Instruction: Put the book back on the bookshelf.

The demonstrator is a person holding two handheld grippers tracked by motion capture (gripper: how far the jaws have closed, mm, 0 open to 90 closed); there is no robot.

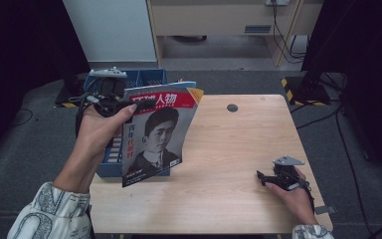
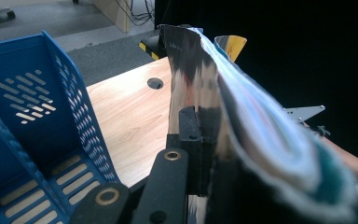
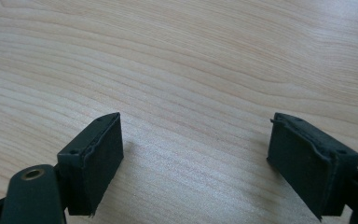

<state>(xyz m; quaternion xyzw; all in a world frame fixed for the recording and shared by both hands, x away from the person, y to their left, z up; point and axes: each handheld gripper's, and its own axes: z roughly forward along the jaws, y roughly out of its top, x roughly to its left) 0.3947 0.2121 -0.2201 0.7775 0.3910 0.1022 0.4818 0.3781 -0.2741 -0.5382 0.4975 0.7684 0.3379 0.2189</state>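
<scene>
left claw [image 1: 129,106] | clamps magazine [image 1: 156,134] top edge | hanging below, beside rack [image 1: 144,78]

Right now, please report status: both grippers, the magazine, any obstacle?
Left gripper shut on magazine, held upright beside blue file rack. Right gripper open, low over bare table. Nothing in the way.

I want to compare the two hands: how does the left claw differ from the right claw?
The left claw is shut on the magazine and held above the blue tray; the right claw is open and holds nothing. The left is raised; the right sits low at the table. Both have black jaws.
</scene>
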